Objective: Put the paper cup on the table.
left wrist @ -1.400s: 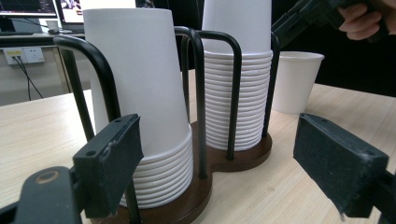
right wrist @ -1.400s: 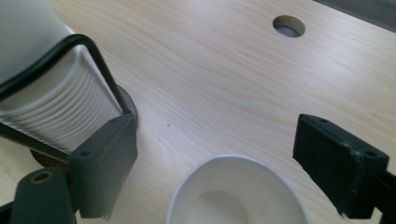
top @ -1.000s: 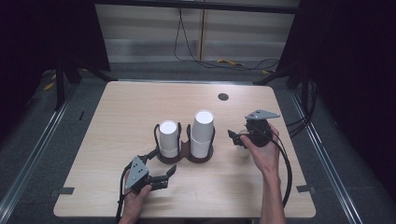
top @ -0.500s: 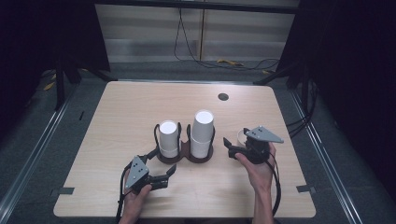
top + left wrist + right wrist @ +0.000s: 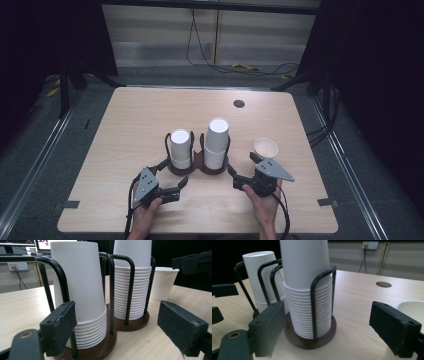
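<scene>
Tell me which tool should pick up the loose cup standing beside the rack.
Right, probably. The right tool is open, empty and nearer the single cup; the left tool sits on the far side of the cup rack.

A round hole (image 5: 239, 103) sits in the far right part of the wooden table (image 5: 140, 115). Beyond the far edge, black cables (image 5: 200, 45) hang down a pale wall, with yellow cable (image 5: 245, 66) lying on the floor.

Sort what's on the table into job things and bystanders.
Job: single cup, tall stack, short stack, holder, right hand-held gripper, left hand-held gripper.
Lying about: cable hole, floor cables.
</scene>
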`<action>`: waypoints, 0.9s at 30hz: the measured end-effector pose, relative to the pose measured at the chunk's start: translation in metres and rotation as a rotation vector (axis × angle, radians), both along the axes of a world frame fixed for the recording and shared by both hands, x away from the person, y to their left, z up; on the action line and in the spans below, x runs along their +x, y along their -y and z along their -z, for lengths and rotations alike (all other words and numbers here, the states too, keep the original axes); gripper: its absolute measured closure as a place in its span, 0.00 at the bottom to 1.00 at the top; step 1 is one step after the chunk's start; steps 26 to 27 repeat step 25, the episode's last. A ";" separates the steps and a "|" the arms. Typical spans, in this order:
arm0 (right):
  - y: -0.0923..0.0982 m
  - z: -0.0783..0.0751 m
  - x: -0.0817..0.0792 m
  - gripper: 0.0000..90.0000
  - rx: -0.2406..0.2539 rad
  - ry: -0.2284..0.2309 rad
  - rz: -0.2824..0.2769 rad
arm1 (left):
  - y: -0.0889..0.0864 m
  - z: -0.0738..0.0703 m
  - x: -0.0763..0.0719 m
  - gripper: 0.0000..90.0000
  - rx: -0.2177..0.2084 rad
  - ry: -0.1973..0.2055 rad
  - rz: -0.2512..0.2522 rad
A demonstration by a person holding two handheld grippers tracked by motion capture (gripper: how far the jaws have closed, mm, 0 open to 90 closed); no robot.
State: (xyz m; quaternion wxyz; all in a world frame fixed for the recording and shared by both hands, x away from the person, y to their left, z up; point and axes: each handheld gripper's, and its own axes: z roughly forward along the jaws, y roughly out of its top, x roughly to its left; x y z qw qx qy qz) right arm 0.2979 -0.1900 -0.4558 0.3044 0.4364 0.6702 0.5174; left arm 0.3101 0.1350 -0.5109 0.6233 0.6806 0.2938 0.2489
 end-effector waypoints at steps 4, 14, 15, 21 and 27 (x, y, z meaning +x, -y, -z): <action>-0.008 0.012 -0.006 0.15 0.021 0.019 -0.012 | 0.000 0.000 0.000 0.17 0.000 0.001 -0.001; -0.025 0.037 -0.013 0.15 0.023 0.025 -0.008 | -0.001 0.000 -0.001 0.17 -0.007 0.002 -0.010; -0.026 0.038 -0.014 0.15 0.029 0.032 -0.003 | -0.001 0.000 -0.001 0.17 -0.007 0.002 -0.011; -0.030 0.045 -0.016 0.15 0.042 0.045 0.015 | -0.001 0.000 -0.001 0.17 -0.009 0.001 -0.013; -0.031 0.045 -0.019 0.15 0.034 0.072 0.016 | -0.001 0.000 -0.001 0.17 -0.009 0.000 -0.014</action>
